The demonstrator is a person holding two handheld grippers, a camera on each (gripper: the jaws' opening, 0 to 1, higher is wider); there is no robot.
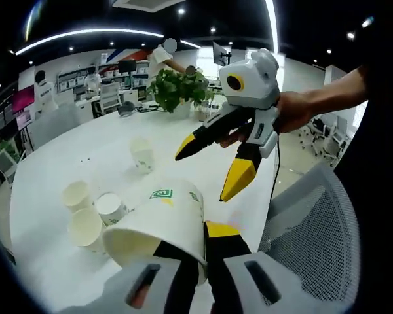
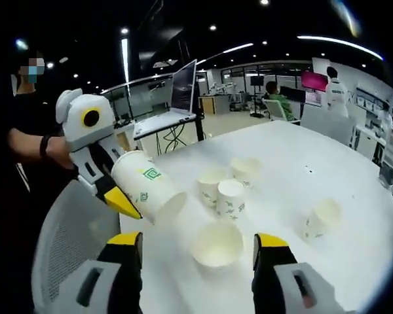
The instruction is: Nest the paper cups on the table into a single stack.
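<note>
My left gripper is shut on the rim of a white paper cup with a green logo, held tilted above the table. The right gripper view shows this cup in the left gripper at the left. My right gripper is open, and an upright cup stands on the table just ahead between its jaws, untouched. In the left gripper view the right gripper hovers open above the table. Three cups cluster at the left, and another cup stands farther off.
The white table is long, with its edge near a grey mesh chair. A potted plant sits at the far end. A laptop stands on a desk behind. Other cups dot the table.
</note>
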